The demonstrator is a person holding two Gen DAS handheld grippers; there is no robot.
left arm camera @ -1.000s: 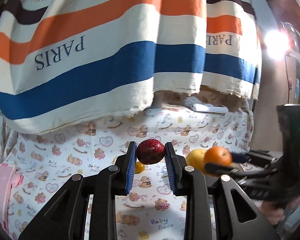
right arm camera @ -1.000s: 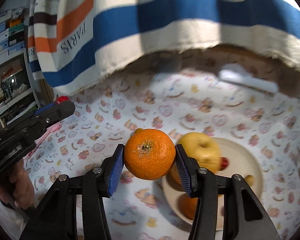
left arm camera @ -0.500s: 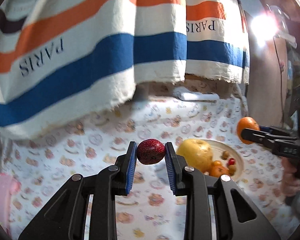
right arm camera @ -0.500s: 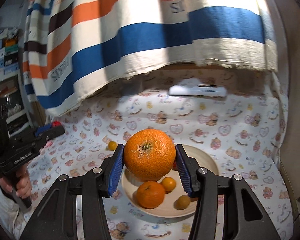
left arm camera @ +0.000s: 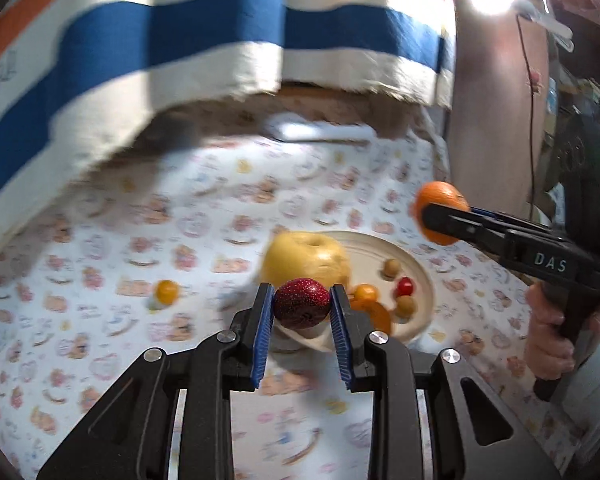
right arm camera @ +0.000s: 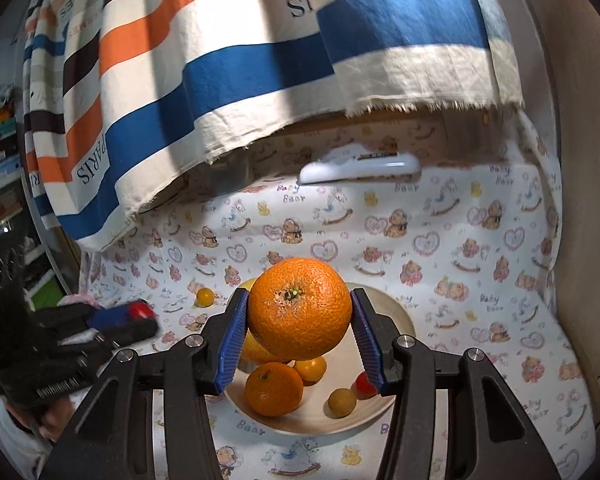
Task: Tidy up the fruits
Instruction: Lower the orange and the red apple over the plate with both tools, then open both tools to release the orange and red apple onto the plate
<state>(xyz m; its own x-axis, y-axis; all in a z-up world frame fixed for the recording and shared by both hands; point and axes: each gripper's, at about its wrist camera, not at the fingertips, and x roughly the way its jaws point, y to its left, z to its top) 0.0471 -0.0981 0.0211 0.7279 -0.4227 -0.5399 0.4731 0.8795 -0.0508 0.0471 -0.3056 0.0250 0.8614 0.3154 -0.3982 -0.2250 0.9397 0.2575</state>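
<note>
We pinch a red fruit [left arm camera: 302, 304] in the left gripper [left arm camera: 302, 308] and an orange [right arm camera: 299, 314] in the right gripper [right arm camera: 299, 320]. The plate [right arm camera: 400, 312] lies directly below and beyond both, at lower centre.

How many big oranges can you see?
2. One orange is squeezed in the right gripper above the plate. A smaller orange lies on the plate below. More could hide behind the held one.
</note>
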